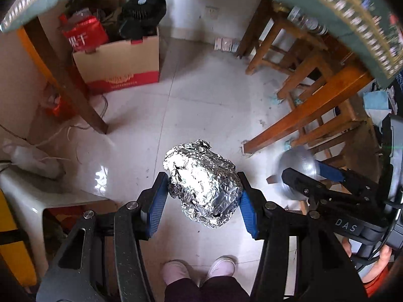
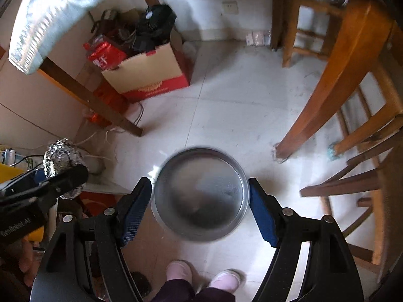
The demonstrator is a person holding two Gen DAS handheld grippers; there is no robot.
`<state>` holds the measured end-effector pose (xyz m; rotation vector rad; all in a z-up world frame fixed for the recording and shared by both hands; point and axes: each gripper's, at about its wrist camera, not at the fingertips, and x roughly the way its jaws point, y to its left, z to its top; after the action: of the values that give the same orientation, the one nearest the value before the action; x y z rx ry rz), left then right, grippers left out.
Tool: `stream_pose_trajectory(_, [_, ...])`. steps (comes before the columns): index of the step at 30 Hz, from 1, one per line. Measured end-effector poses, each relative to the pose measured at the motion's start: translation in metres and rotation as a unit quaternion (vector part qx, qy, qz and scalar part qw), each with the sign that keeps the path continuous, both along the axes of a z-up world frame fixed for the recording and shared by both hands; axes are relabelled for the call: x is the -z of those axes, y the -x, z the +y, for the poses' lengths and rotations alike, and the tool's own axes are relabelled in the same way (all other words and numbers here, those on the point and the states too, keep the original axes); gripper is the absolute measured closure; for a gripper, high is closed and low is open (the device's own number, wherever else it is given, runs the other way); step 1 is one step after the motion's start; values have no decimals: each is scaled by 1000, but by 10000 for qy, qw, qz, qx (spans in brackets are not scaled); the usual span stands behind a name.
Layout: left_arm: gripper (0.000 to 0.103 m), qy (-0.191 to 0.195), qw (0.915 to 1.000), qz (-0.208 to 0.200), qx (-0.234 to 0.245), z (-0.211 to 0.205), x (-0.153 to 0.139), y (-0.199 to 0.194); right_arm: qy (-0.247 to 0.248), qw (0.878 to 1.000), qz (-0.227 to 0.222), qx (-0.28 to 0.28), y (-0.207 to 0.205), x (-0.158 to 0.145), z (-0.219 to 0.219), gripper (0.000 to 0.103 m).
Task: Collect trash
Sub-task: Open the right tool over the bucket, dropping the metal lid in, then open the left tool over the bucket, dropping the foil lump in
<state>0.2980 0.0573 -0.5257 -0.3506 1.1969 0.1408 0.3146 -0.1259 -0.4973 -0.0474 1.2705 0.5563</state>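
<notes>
- We saw the left gripper (image 1: 204, 196) pointing steeply down at the tiled floor (image 1: 206, 105), its blue pads (image 1: 157, 201) pressed against both flanks of a crumpled ball of aluminium foil (image 1: 201, 183).
- The foil ball hung clear of the floor, between the pads and nowhere else supported; we judged it pinched.
- Taking that foil ball as our landmark, the right gripper (image 2: 200, 201) sat just beside it, to its right in the left wrist view.
- The right gripper's fingers stood on either side of a round metal bowl (image 2: 199, 193), seen from above with its mouth towards the camera.
- The bowl was blurred, and we could not tell whether the pads (image 2: 262, 214) pressed its rim or stood a little off it; the left pad looked to be touching, the right one very close.
- Beyond the foil ball, well apart from it, stood a cardboard box (image 1: 121, 63) with a red band, against the wall.
- A black fan (image 1: 143, 12) and a red bag (image 1: 84, 36) stuck out of that box.
- To the right of the foil ball rose an orange-brown wooden table leg (image 1: 304, 110), with wooden stools (image 1: 282, 40) further off behind it.
- To the left of the foil ball a darker wooden leg (image 1: 73, 85) slanted down to the floor, with white cords (image 1: 63, 130) lying near its foot.
- Below the foil ball, nearest us, were the person's two pale pink slippers (image 1: 199, 269) and dark trouser legs.
</notes>
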Motion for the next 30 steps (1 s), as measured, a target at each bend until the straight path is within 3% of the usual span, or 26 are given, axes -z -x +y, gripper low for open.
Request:
stream_pose_trajectory(6, [50, 122, 9996, 259, 54, -7, 32, -5, 109, 9998, 168, -32, -3, 22, -4, 26])
stream_pose_trajectory(12, [50, 566, 9968, 528, 222, -26, 53, -17, 227, 9991, 305, 186, -8, 25, -23, 26])
stream_pose_trajectory(16, [47, 819, 9943, 582, 352, -40, 55, -24, 358, 9984, 295, 339, -9, 18, -37, 26])
stream_pose_trajectory(21, [42, 756, 9924, 800, 555, -56, 59, -31, 401, 9980, 215, 432, -10, 2, -48, 26])
stream_pose_trajectory(26, [42, 545, 9934, 762, 660, -62, 37, -30, 340, 9982, 126, 484, -9, -21, -51, 26])
stream_pose_trajectory(30, [42, 343, 9949, 633, 704, -63, -2, -27, 286, 9984, 53, 490, -9, -45, -52, 26])
